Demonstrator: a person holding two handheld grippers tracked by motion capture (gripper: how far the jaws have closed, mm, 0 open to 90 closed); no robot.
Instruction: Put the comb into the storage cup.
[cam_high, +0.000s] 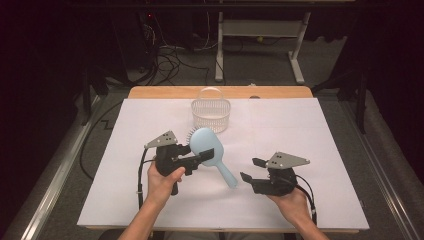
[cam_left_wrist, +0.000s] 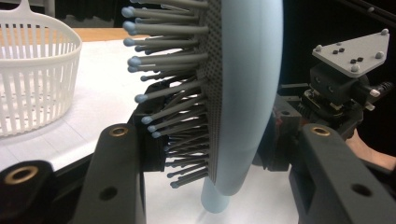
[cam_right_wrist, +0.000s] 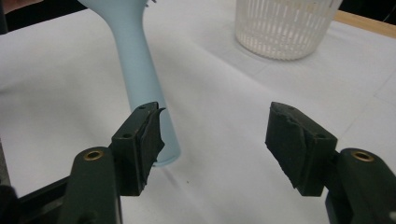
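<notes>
High view: left gripper (cam_high: 202, 159) has its jaws pinching the head of a light blue hairbrush (cam_high: 209, 145), whose handle slants toward 5 o'clock above the white counter (cam_high: 310, 130). Right gripper (cam_high: 252, 169) rests at 4 o'clock, jaws spread, holding nothing. A white basket (cam_high: 211, 114) stands at 12 o'clock.

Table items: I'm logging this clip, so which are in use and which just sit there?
In use: hairbrush, clamped at its head by the left gripper; right gripper, open beside its handle.
Idle: white basket, standing apart.
</notes>
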